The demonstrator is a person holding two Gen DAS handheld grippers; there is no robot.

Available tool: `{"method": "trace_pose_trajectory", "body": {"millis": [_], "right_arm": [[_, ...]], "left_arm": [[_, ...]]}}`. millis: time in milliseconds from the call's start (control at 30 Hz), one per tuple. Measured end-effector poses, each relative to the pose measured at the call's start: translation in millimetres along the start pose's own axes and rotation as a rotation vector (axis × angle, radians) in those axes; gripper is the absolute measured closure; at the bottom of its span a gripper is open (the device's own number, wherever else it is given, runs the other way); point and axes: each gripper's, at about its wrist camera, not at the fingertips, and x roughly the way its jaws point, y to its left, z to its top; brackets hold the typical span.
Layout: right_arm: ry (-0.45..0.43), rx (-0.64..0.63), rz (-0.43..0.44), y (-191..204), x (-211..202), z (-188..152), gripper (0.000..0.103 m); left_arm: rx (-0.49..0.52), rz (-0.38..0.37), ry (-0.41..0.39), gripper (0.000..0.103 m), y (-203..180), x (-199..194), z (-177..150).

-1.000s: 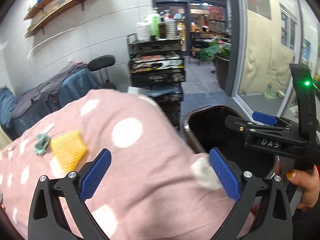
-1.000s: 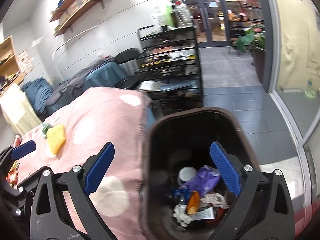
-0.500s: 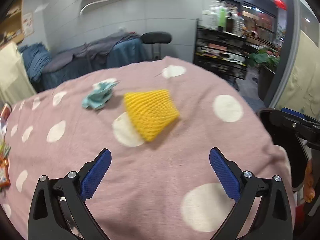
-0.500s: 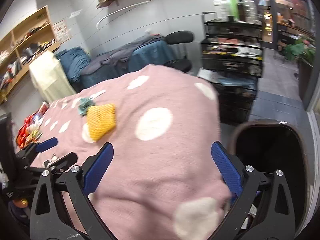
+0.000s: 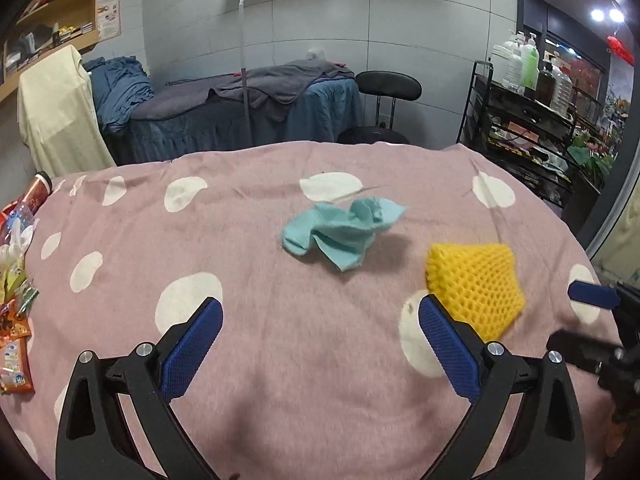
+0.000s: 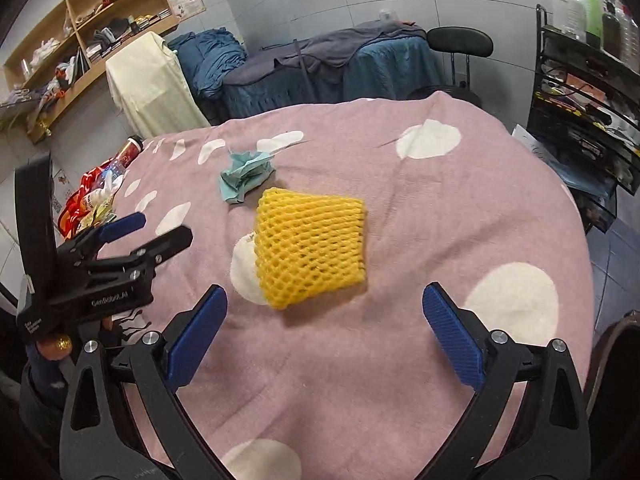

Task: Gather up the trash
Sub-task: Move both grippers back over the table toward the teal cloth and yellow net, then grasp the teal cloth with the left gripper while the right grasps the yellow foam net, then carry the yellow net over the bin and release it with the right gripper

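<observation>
— Pink cloth [image 6: 400, 208] with white dots spreads out under both of our tools. What do we have ahead of the right gripper [image 6: 325, 334]?

— Its blue pads [image 6: 452, 336] stand wide apart, holding nothing. Just ahead of them, a little toward the left pad, lies the yellow foam net [image 6: 310, 246], flat on the cloth. Beyond the net and further left sits the crumpled teal tissue [image 6: 246, 174], close to the net but we cannot tell if they touch.

— And our left gripper [image 5: 318, 346]?

— Spread open too, and empty. From its own camera the teal tissue [image 5: 340, 232] lies ahead of it, between the lines of the two fingers, well clear of the tips. The yellow foam net [image 5: 474, 288] lies just beyond the right pad [image 5: 448, 346], partly hidden behind it.

— Anything off to the sides?

— Far left of the left gripper, at the cloth's edge, we see a heap of snack wrappers [image 5: 14, 332]. At the right gripper's lower right edge a dark bin rim [image 6: 612, 344] shows. The left gripper [image 6: 132, 236] appears in the right camera, to the left of the net
</observation>
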Motion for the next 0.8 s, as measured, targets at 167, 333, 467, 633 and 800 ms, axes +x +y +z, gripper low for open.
{"method": "trace_pose_trajectory", "body": {"millis": [167, 333, 467, 633, 800], "right_arm": [[0.045, -0.037, -0.032, 20.2, 35.9, 12.7, 0.006], [0.056, -0.071, -0.122, 20.3, 58.2, 10.2, 0.022], [0.009, -0.064, -0.106, 14.6, 49.2, 8.5, 0.059], [-0.026, 0.012, -0.03, -2.1, 37.6, 10.1, 0.076], [-0.077, 0.043, 0.001, -6.6, 14.8, 9.8, 0.077]], "left_arm": [[0.03, -0.027, 0.027, 0.01, -2.7, 32.8, 24.8], [0.08, -0.03, 0.057, 0.043, -17.0, 58.5, 35.4], [0.062, -0.051, 0.081, 0.067, -16.5, 66.6, 27.1], [0.03, -0.044, 0.038, 0.078, -11.5, 41.5, 23.8], [0.025, -0.039, -0.005, 0.078, -14.1, 6.9, 13.6]]}}
